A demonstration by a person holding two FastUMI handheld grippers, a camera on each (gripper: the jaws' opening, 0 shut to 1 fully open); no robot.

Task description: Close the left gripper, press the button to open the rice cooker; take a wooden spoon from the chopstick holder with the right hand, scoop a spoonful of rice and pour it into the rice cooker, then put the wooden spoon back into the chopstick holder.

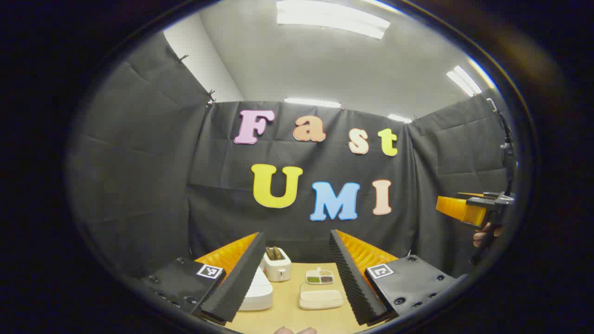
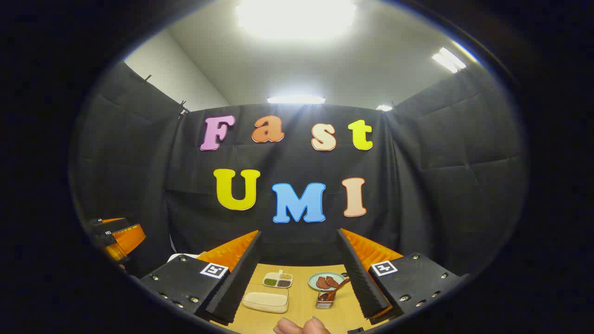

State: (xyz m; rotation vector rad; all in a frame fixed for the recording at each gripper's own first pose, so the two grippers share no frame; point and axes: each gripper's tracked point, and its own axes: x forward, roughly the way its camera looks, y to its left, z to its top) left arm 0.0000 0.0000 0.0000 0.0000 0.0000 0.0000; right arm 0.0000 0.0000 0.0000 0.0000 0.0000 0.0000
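Clearly both tools gape wide, empty: left gripper (image 1: 297, 273), right gripper (image 2: 300, 273). Lower centre-right of the right gripper view, the wooden spoon (image 2: 338, 287) leans in its chopstick holder (image 2: 325, 300); probably light, stiff, best pinched mid-handle. Rice cooker (image 1: 255, 292) sits lower left.

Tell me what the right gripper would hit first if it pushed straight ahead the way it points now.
Probably nothing on the table: the right gripper is open, held above the wooden table and aimed at the booth's black cloth wall. The divided dish of grains lies below that line. Depth is hard to judge.
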